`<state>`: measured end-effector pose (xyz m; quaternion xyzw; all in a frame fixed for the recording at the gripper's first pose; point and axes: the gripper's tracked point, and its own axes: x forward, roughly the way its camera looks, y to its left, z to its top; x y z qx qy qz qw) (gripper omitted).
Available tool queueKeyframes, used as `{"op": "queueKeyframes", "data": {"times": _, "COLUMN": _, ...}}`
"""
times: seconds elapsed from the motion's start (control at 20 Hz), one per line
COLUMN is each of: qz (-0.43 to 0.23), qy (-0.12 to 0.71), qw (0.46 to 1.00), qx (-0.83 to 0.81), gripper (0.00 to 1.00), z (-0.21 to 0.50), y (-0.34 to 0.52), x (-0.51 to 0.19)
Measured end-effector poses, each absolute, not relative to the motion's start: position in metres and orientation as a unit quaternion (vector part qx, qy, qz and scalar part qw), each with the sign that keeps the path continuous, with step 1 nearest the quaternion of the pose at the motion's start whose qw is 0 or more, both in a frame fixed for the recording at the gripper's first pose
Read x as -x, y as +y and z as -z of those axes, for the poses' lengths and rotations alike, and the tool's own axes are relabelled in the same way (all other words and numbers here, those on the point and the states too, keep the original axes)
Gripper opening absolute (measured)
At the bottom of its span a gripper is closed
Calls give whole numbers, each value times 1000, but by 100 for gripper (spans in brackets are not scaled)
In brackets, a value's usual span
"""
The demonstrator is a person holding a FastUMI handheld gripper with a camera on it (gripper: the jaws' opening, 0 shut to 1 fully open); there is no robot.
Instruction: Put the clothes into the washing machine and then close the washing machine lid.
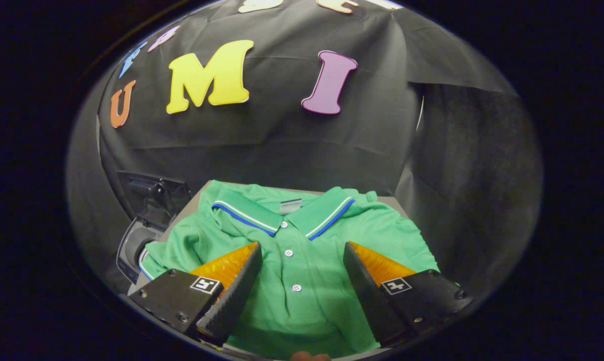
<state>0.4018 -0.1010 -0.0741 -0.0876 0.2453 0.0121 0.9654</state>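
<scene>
Black cloth backs the table (201,193). Your gripper (302,250) hangs spread wide over the shirt (302,271). Pinch one layer only and the shirt may unfold, snagging on the washing machine (136,240) beside its sleeve.

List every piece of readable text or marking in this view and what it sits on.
Neck label inside the collar of the green polo shirt: too small and blurred to read.
Square tags, one on each finger of the open gripper poised over the shirt's button placket: coded patterns, no words.
</scene>
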Motion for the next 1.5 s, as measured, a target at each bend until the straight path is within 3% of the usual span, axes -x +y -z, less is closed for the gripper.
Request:
{"op": "queueKeyframes", "data": {"times": 0.85, "qz": -45, "qy": 308, "qw": 949, "qx": 41, "gripper": 99, "z": 95, "y": -97, "x": -397}}
{"op": "queueKeyframes", "data": {"times": 0.95, "qz": -56, "qy": 312, "qw": 947, "qx": 45, "gripper": 80, "z": 96, "y": -95, "x": -396}}
{"op": "queueKeyframes", "data": {"times": 1.1, "qz": -58, "qy": 304, "qw": 951, "qx": 24, "gripper": 16, "z": 94, "y": -92, "x": -398}}
{"op": "queueKeyframes", "data": {"times": 1.2, "qz": -66, "qy": 300, "qw": 951, "qx": 24, "gripper": 8, "z": 94, "y": -92, "x": -394}}
{"op": "queueKeyframes", "data": {"times": 1.5, "qz": -63, "qy": 272, "qw": 960, "qx": 25, "gripper": 6, "z": 72, "y": -91, "x": -389}}
